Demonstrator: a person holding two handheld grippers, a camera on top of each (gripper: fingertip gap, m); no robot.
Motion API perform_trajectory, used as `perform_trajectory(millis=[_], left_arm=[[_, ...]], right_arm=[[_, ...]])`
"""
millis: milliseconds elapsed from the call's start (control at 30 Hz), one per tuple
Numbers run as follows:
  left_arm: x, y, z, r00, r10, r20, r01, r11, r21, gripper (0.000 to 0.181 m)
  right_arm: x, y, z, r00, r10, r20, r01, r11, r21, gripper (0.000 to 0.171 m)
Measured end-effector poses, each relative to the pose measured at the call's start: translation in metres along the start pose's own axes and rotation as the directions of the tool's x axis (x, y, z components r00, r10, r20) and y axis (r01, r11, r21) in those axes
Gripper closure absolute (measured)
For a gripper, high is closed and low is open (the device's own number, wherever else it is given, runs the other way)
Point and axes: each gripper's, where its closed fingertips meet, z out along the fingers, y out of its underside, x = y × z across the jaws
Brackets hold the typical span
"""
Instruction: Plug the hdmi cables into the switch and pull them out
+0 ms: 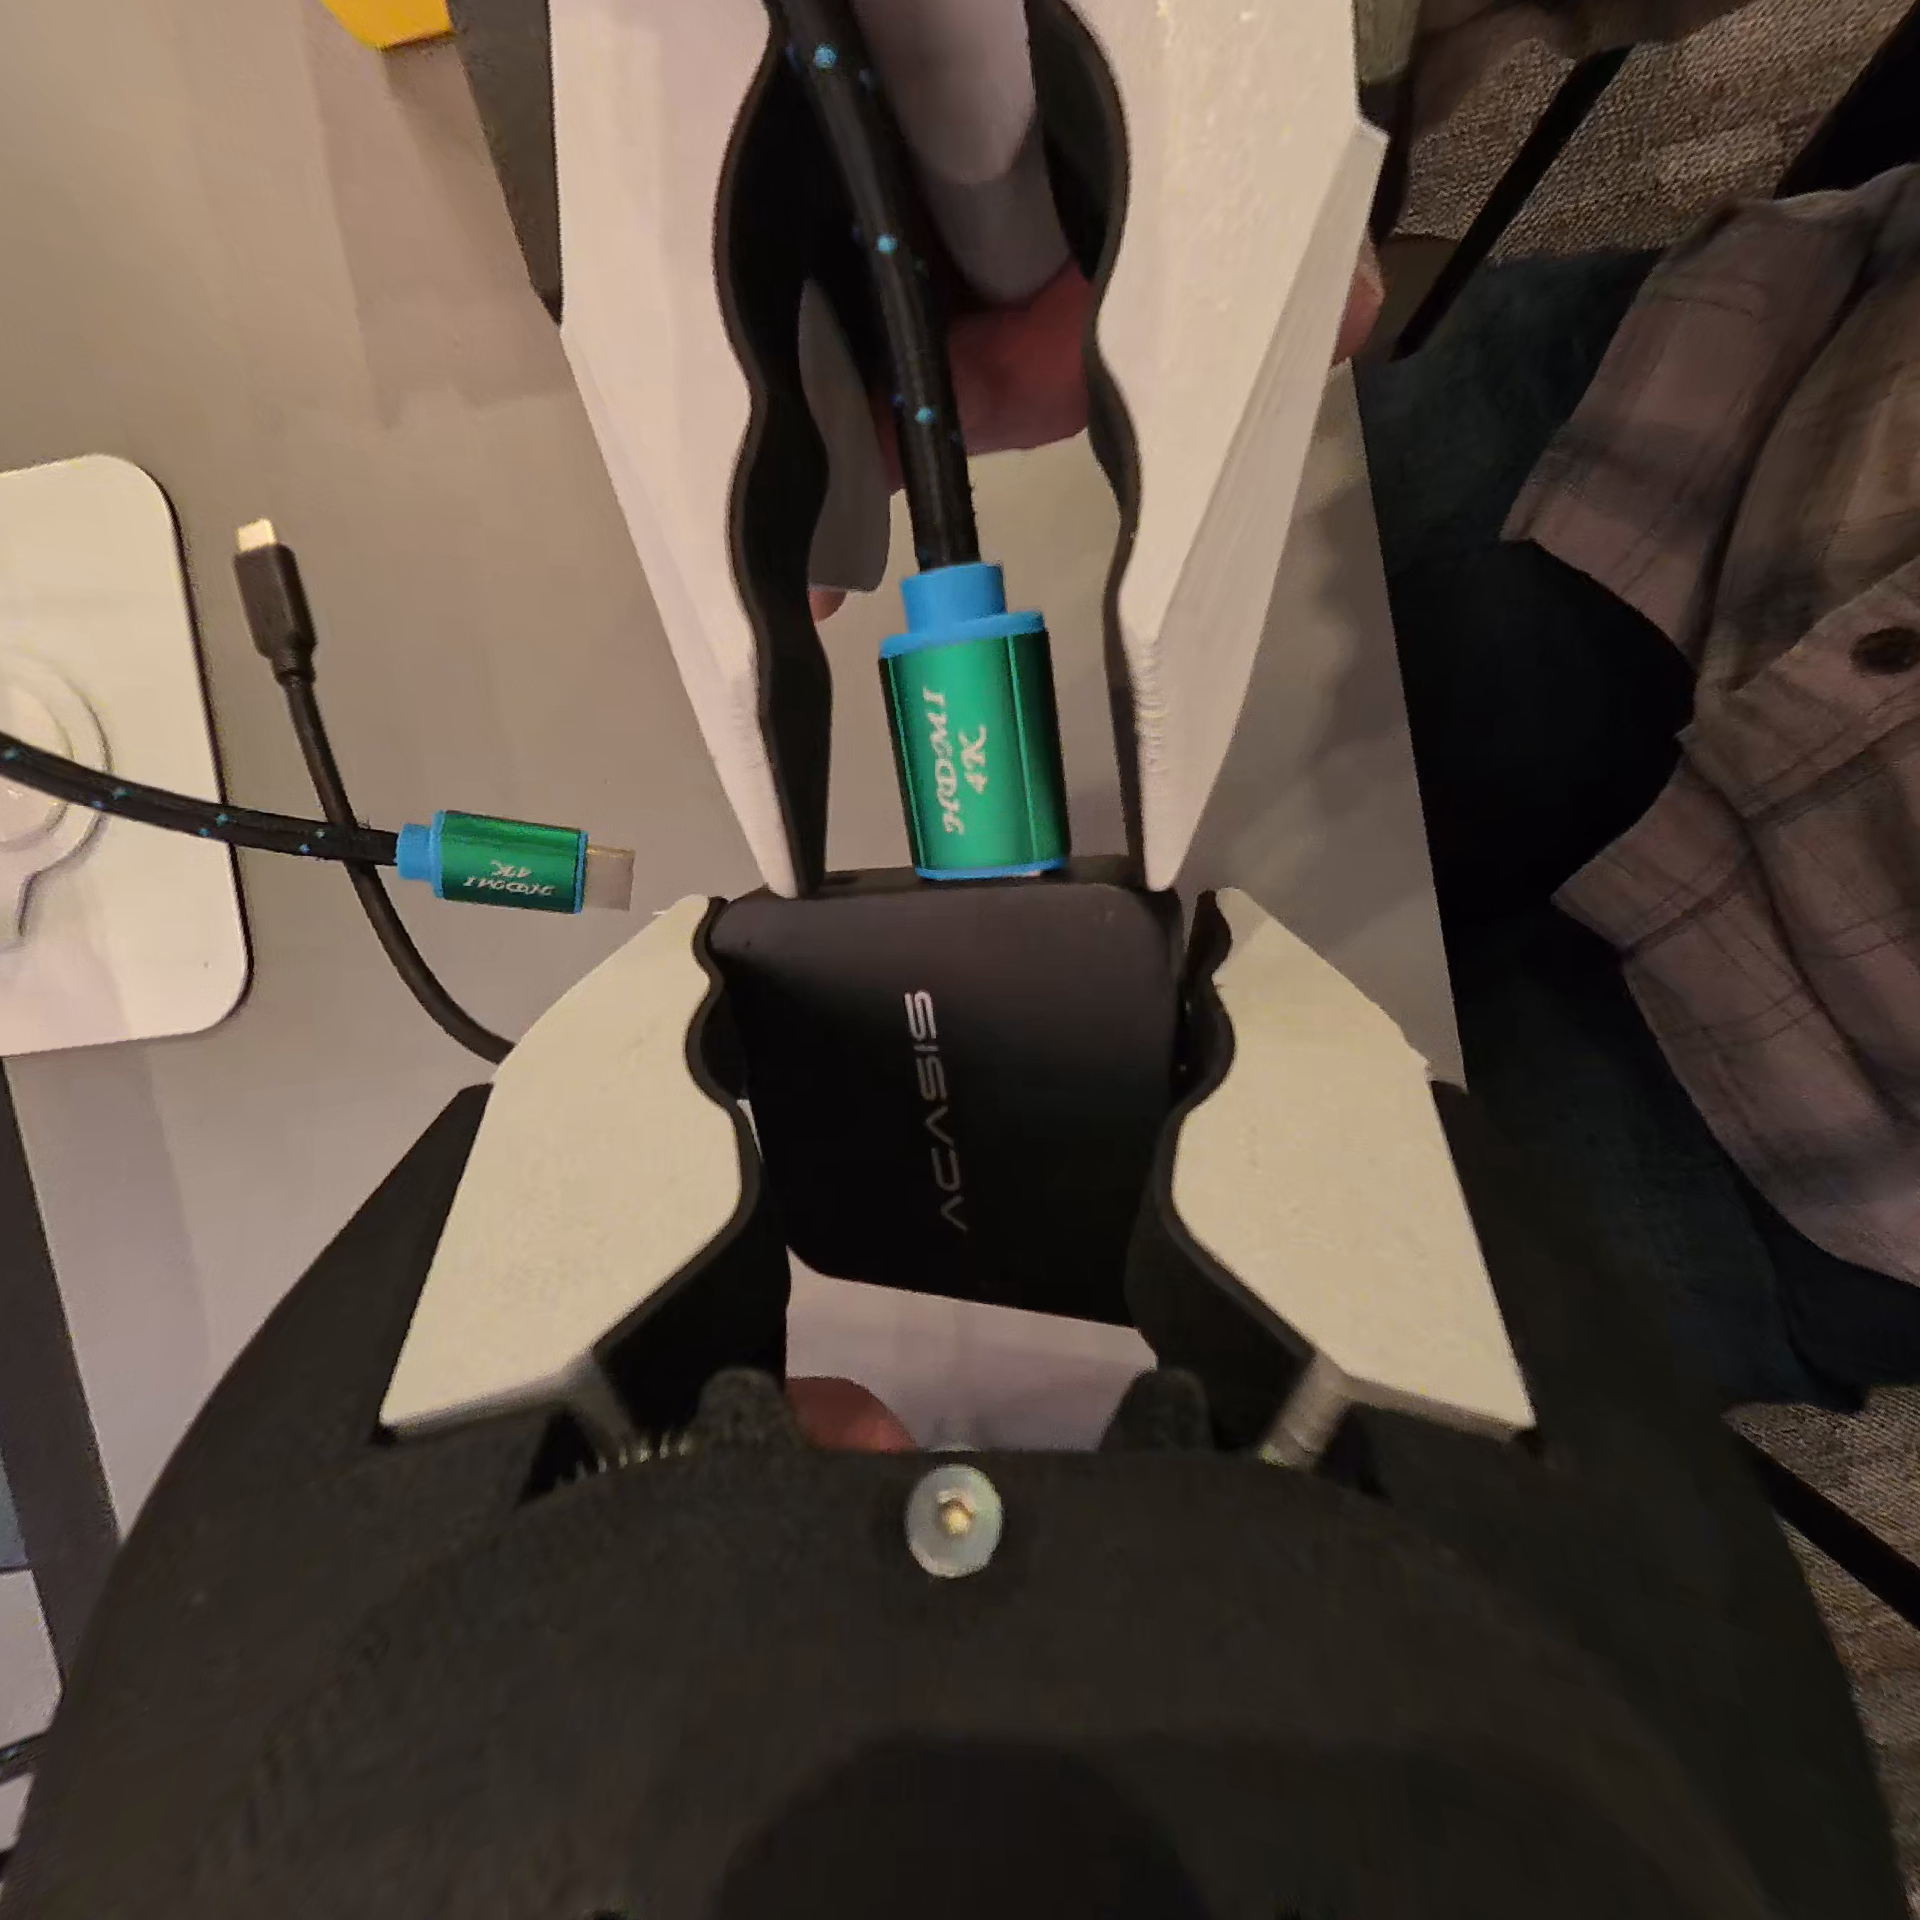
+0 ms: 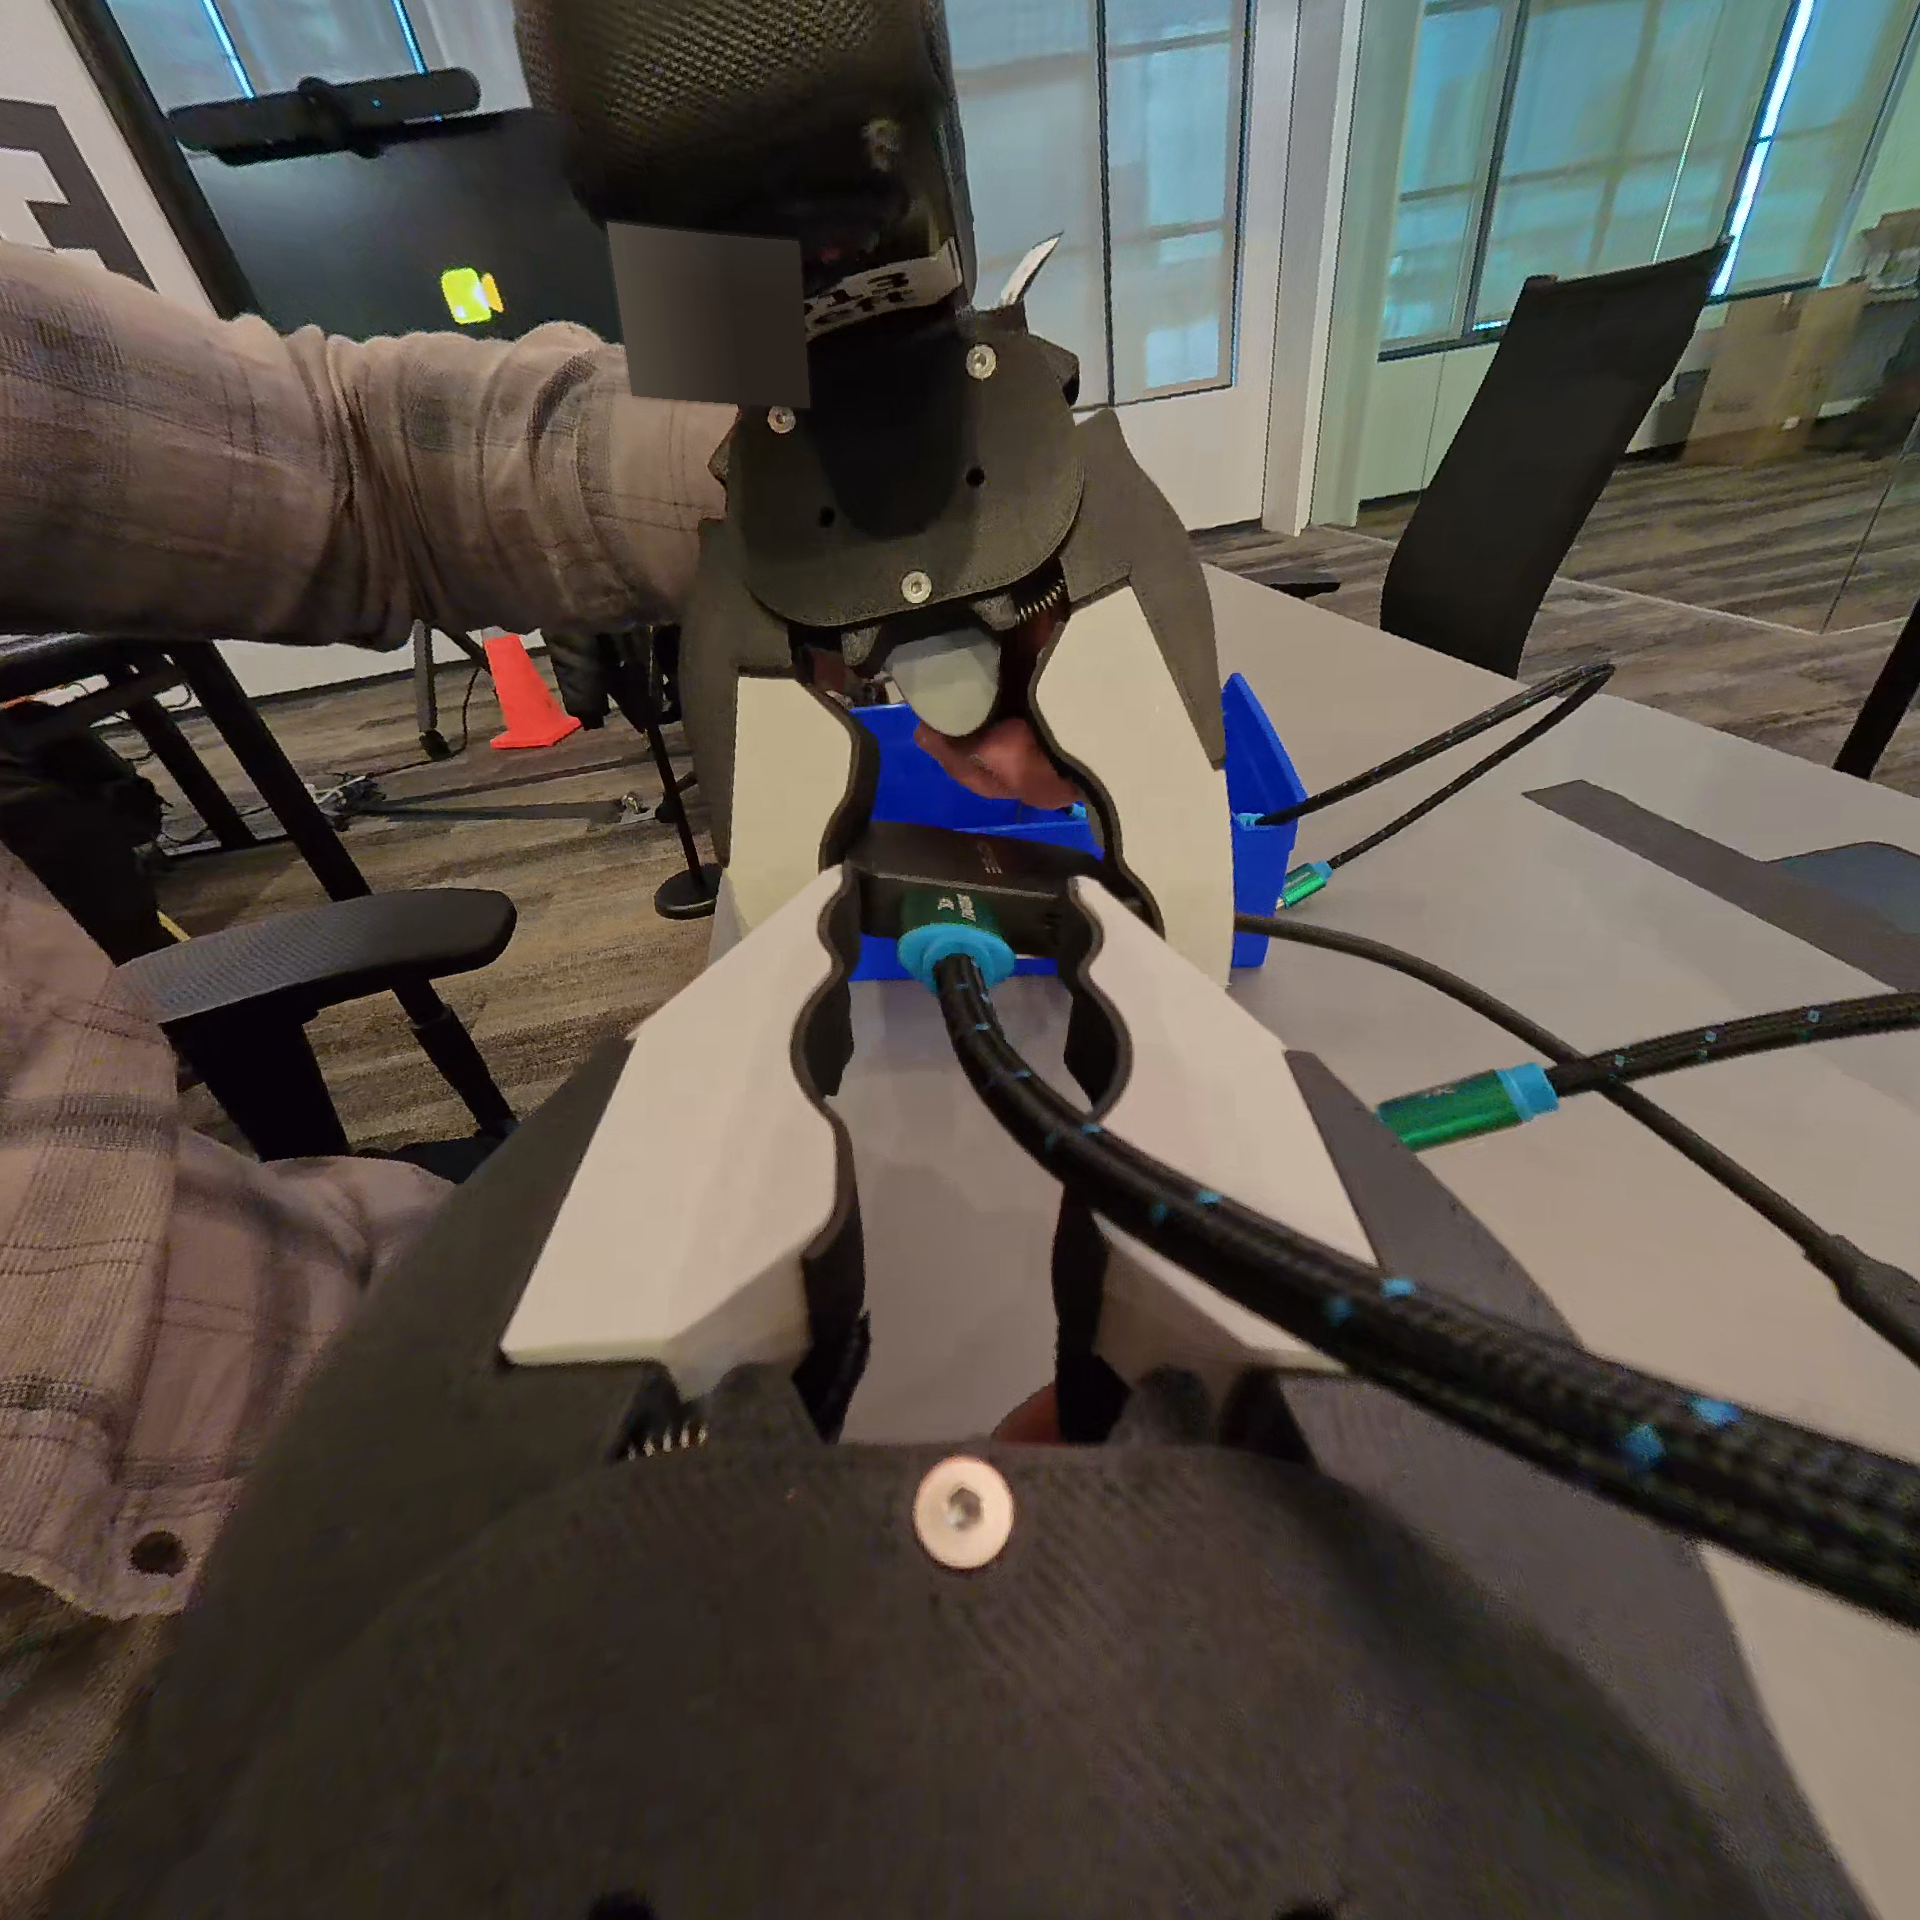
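Two sets of tongs met nose to nose above the grey desk [image 1: 436, 343]. The left tongs [image 1: 951, 914] were clamped on the black switch [image 1: 951, 1091], one white finger pressed against each side of the box, which was held off the desk surface. The right tongs [image 2: 961, 920] faced them from the other side, their jaws parted: the tips touched the near corners of the switch [image 2: 971, 883] and flanked the plug without pinching it.

That plug, a green HDMI connector [image 1: 971, 758] with a blue collar, sat seated in the edge of the switch facing the right tongs, no metal tip visible. Its braided black cable [image 2: 1299, 1257] with blue flecks ran back between the right fingers and off across the lower right of the right wrist view.

A second green HDMI connector [image 1: 509, 862] lay loose on the desk to the left of the switch, its bare metal end pointing toward the left tongs. A thin black cable [image 1: 312, 727] with a small plug crossed under its braided lead, beside a white pad [image 1: 114, 935] at the desk's edge.

In the right wrist view a blue bin [image 2: 1262, 774] stood on the desk behind the left tongs [image 2: 971, 862], with a third green connector [image 2: 1304, 885] lying just beside it. A plaid sleeve [image 2: 312, 457] reached in from the left.
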Motion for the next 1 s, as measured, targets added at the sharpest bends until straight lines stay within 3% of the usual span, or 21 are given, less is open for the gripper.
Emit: perform_trajectory(millis=[133,533,633,700,1000], left_arm=[[-0.001,-0.002,0.002,1.000,0.027,0.001,-0.026,0.999,-0.025,0.100],[-0.007,-0.005,0.002,0.998,0.054,0.019,-0.052,0.996,-0.078,0.100],[-0.008,-0.007,0.002,0.999,0.049,0.018,-0.047,0.996,-0.079,0.101],[-0.007,-0.008,0.002,0.998,0.053,0.017,-0.052,0.995,-0.080,0.101],[-0.009,-0.009,0.006,0.998,0.067,0.013,-0.065,0.991,-0.120,0.101]], right_arm=[[-0.001,0.003,-0.006,1.000,0.013,0.026,-0.012,0.999,-0.038,0.152],[0.001,0.006,-0.012,0.998,0.059,-0.002,-0.059,0.990,-0.129,0.152],[-0.002,0.001,-0.013,0.994,0.107,0.017,-0.104,0.987,-0.120,0.141],[0.001,-0.002,-0.014,0.992,0.123,0.004,-0.122,0.988,-0.093,0.152],[0.001,-0.003,-0.017,0.992,0.121,0.025,-0.119,0.991,-0.067,0.150]])
